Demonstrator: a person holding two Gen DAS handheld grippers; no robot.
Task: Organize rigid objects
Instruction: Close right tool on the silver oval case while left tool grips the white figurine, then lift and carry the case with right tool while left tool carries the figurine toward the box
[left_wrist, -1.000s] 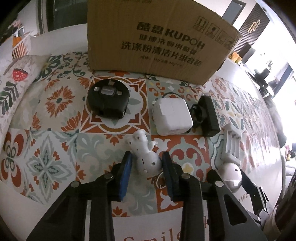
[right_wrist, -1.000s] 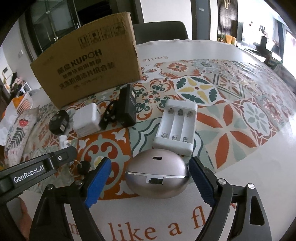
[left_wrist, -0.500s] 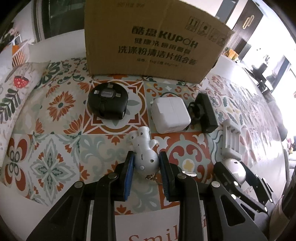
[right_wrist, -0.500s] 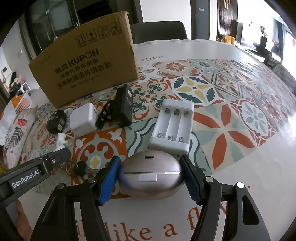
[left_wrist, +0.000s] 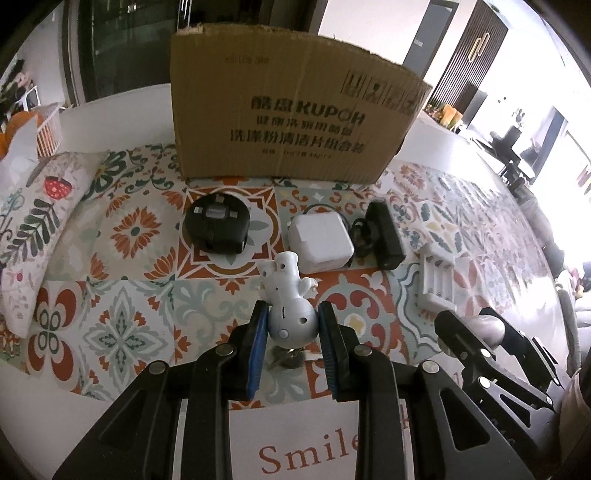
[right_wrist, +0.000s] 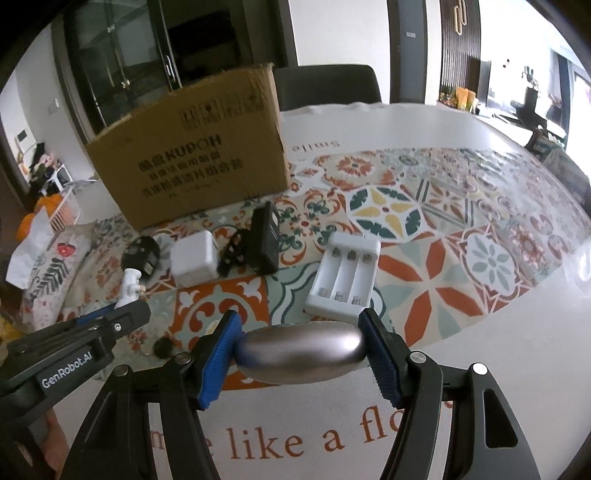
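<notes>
The left gripper (left_wrist: 292, 328) is seen clamped on a small white plastic figurine with a round perforated head (left_wrist: 290, 314); both blue pads press the head, and the body points away toward the far side of the patterned tablecloth (left_wrist: 125, 236). A bunch of keys (left_wrist: 286, 358) is noted beneath the figurine. The right gripper (right_wrist: 300, 350) is seen pinching a smooth metallic oval case (right_wrist: 301, 350) at its two ends, clear of the cloth. A white three-slot battery charger (right_wrist: 345, 275) is found lying just beyond the case. Further back, a round black device (left_wrist: 218, 229), a white square power adapter (left_wrist: 319, 238) and a black rectangular charger with coiled cable (left_wrist: 384, 234) are set in a row before a brown cardboard box (left_wrist: 291, 107).
</notes>
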